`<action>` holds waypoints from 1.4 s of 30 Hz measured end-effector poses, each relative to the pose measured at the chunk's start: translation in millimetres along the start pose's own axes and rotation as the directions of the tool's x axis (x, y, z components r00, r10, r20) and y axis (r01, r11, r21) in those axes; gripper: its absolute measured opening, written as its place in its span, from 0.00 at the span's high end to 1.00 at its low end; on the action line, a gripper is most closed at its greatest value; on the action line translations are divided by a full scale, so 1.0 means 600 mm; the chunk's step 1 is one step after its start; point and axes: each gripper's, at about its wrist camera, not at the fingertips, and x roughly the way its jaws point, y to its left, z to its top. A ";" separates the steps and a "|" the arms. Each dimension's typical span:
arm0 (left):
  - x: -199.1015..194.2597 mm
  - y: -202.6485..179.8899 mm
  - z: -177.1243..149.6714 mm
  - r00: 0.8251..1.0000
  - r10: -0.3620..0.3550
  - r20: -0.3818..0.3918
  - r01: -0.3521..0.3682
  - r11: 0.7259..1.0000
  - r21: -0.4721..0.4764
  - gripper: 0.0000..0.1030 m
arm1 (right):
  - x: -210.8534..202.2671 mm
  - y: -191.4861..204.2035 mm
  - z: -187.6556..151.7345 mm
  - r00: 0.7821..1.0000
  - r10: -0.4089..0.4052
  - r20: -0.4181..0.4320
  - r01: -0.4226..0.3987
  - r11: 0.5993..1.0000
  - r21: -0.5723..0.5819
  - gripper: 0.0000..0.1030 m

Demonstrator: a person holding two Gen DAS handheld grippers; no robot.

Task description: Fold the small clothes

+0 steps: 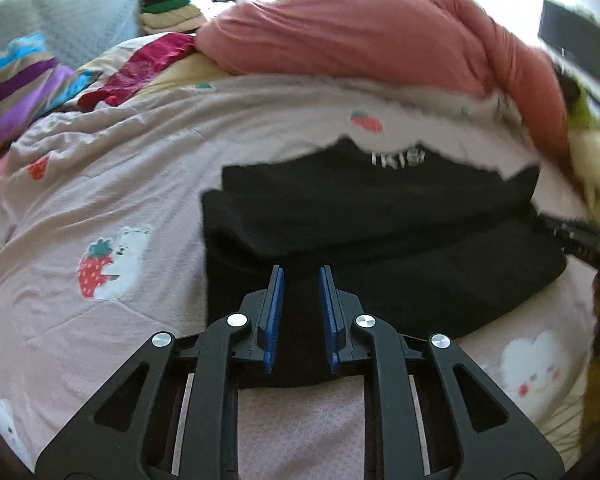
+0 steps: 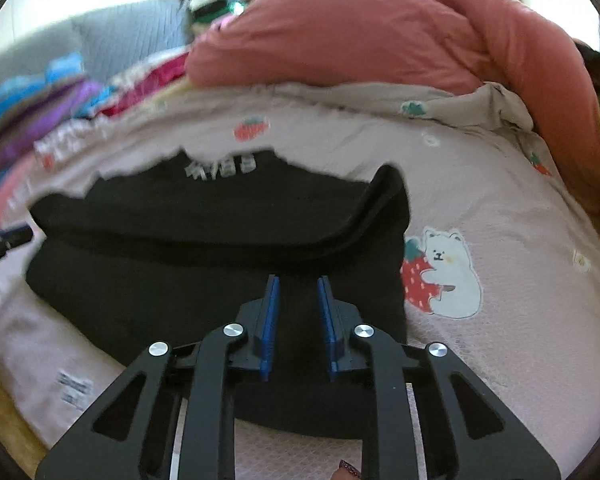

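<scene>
Lying flat on the pink quilt, the black garment is straddled near its near hem by the left gripper and right gripper, both held apart and empty, seemingly ready for a fold.

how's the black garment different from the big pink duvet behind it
The black garment is dark, with pale lettering near its far edge; the pink duvet is plain salmon pink. The black garment lies flat in neat folded layers, while the pink duvet is heaped in a rumpled mound. The black garment sits close under both hand-held grippers; the pink duvet lies far back. Both rest on the strawberry-print bedspread.
</scene>
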 end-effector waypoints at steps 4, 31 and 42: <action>0.040 -0.016 0.000 0.997 0.076 -0.018 -0.074 0.994 0.074 0.89 | 0.040 0.003 0.010 0.999 -0.024 -0.035 0.023 1.000 -0.020 0.83; 0.058 0.146 0.113 0.998 0.043 0.038 -0.034 0.975 -0.222 0.82 | 0.076 -0.129 0.113 0.998 -0.054 0.013 0.050 0.974 0.219 0.73; 0.147 0.126 0.102 0.994 -0.080 -0.072 0.060 0.966 -0.250 0.72 | 0.107 -0.134 0.102 0.999 0.036 -0.017 -0.030 0.965 0.261 0.70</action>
